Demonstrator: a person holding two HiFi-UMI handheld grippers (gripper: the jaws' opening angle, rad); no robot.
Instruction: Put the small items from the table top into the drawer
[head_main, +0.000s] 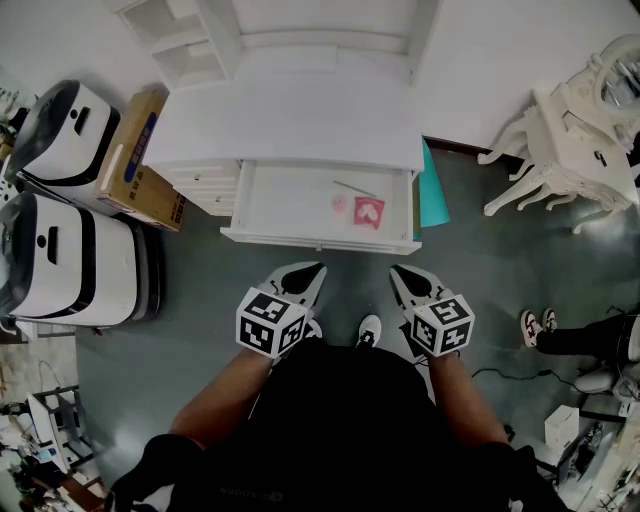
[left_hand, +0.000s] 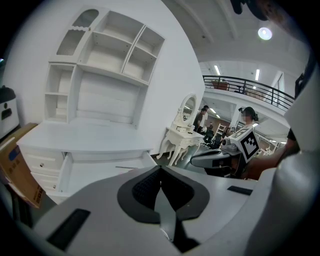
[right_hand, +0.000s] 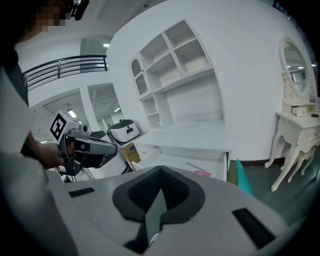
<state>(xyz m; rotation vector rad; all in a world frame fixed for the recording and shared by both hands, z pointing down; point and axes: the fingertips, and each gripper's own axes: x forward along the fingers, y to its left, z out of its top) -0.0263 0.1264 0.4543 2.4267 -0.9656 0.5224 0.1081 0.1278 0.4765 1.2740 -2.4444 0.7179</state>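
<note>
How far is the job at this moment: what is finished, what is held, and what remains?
Done: the white desk top looks bare, and the open white drawer holds a red heart-shaped piece, a pale pink round piece and a thin stick. In hand: nothing; the left gripper and right gripper are shut, empty, short of the drawer. Left: apparently nothing to carry; perhaps closing the drawer.

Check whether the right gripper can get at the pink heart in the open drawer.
Probably yes: the drawer stands open, nothing covers the pink heart, and the right gripper, jaws shut and empty, faces it.
</note>
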